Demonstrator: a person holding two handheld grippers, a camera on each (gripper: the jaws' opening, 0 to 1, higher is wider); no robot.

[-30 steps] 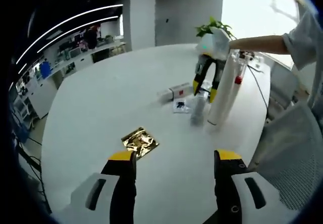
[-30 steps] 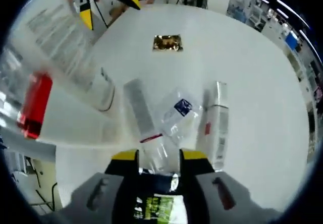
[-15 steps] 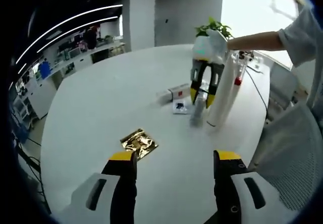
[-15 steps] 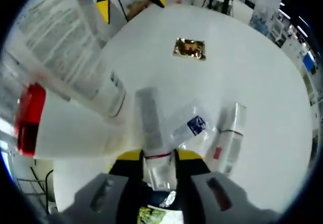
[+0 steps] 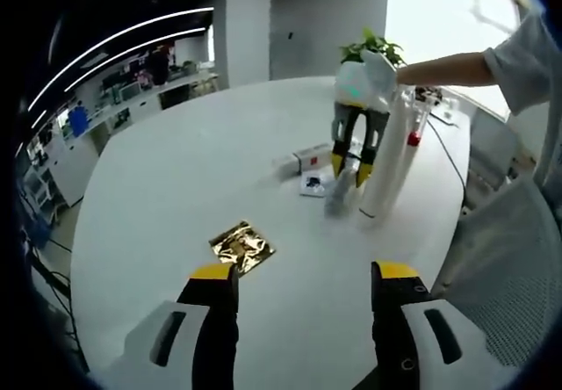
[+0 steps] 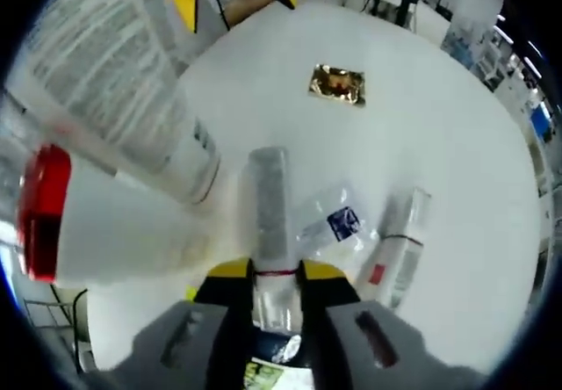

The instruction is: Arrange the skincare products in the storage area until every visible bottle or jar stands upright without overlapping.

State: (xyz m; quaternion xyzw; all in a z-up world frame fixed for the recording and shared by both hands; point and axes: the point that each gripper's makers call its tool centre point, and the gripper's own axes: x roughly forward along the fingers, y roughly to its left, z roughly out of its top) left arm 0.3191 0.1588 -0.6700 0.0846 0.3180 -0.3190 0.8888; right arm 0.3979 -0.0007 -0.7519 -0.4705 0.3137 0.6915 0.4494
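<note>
The right claw point(image 6: 266, 273) is clamped on a clear tube point(image 6: 268, 210) beside the tall white bottle point(image 6: 123, 100), to stand it upright; the left claw point(image 5: 300, 274) hangs open, holding nothing.

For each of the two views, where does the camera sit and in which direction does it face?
Left gripper view: rides on the left hand-held gripper, low over the white table, facing across it to the right hand-held gripper, the person's arm and the tall white bottle.
Right gripper view: rides on the right hand-held gripper, looking down along the clear tube between its jaws.
Shared: gold sachet, tall white bottle, table.
</note>
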